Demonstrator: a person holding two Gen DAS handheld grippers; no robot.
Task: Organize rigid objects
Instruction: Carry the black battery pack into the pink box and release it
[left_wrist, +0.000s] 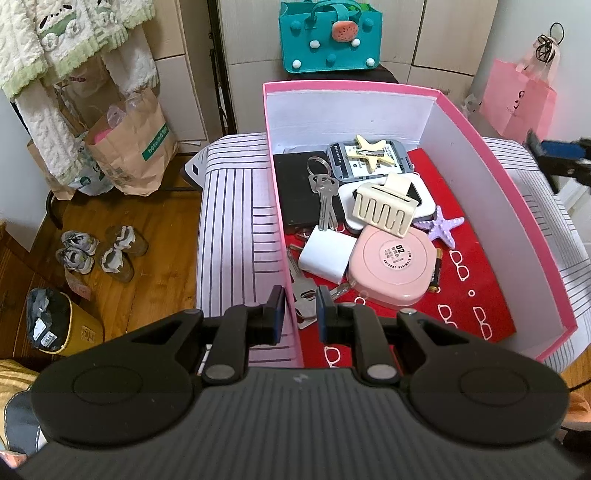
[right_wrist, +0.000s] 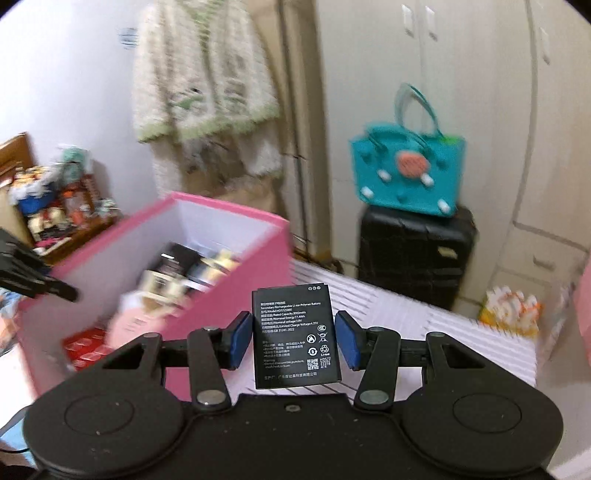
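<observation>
Blurring pink box (right_wrist: 236, 258), its contents indistinct.

A flat black battery (right_wrist: 295, 338) with white printed text stands upright between the blue fingers (right_wrist: 240, 339), while the pink box (left_wrist: 498, 177) holds keys (left_wrist: 325, 199), a cream hair claw (left_wrist: 384, 210) and a pink round case (left_wrist: 391, 266).

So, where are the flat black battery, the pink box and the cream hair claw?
flat black battery (right_wrist: 295, 336): right wrist view, label face.
pink box (left_wrist: 491, 173): left wrist view, right wall.
cream hair claw (left_wrist: 384, 206): left wrist view, teeth.
</observation>
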